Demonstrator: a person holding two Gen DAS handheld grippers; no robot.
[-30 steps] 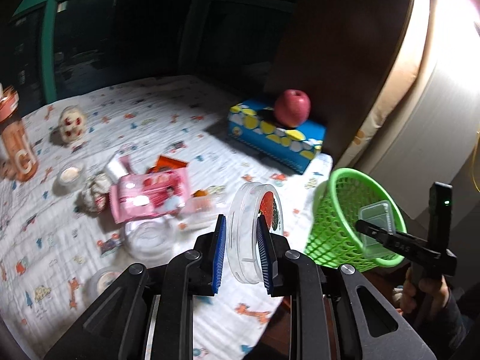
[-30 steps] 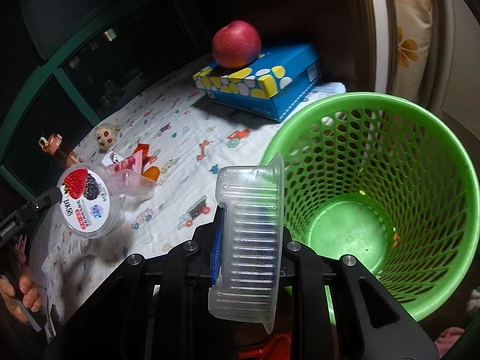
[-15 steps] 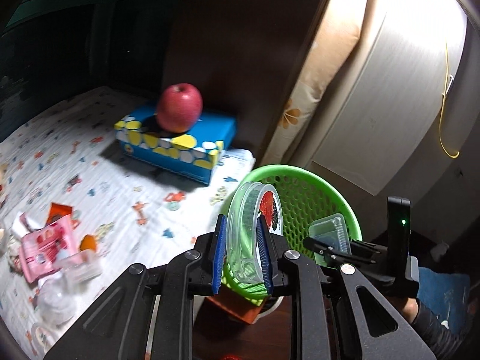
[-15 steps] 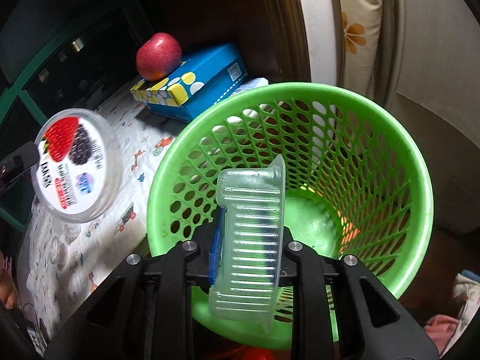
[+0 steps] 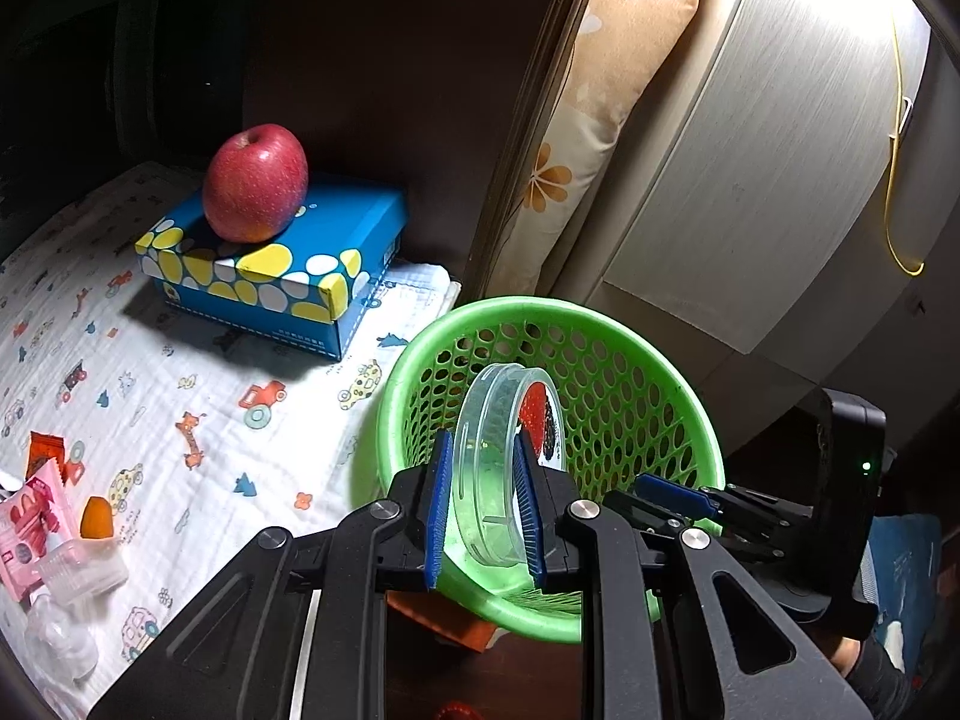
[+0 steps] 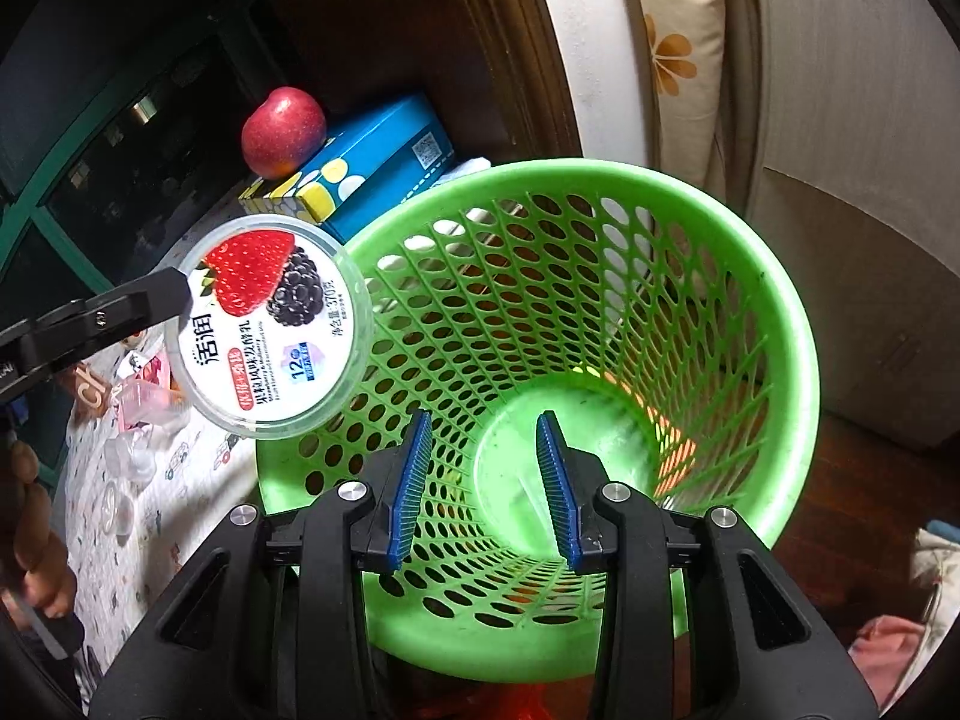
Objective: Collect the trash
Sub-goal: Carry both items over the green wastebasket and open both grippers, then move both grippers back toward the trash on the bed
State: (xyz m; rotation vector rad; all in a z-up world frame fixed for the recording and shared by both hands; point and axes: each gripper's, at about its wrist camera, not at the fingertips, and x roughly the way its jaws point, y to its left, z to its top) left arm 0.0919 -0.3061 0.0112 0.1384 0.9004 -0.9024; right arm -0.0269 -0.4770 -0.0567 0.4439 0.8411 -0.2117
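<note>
- Left wrist view: a white cloth printed with cartoon cars and animals covers the surface; a blue tissue box with yellow and white spots stands on it with a red apple on top. A flowered cushion leans against the pale cabinet in a dim room.
- A green perforated wastebasket stands just beside the cloth's edge. Pink wrappers and a clear plastic cup lie at the far left.
- The left gripper is clamped on a clear round yogurt lid, held on edge between the blue pads, above the basket's near rim. Its label shows red and black fruit.
- The right gripper reaches in from the right over the basket rim; this view does not show how its jaws stand.
- Right wrist view: the wastebasket fills the frame, its mouth toward the camera.
- The right gripper stands parted with nothing between its pads; its jaws have just been opening. It points into the basket.
- The yogurt lid, with a strawberry and blackberry picture, hangs in the left gripper over the basket's left rim.
</note>
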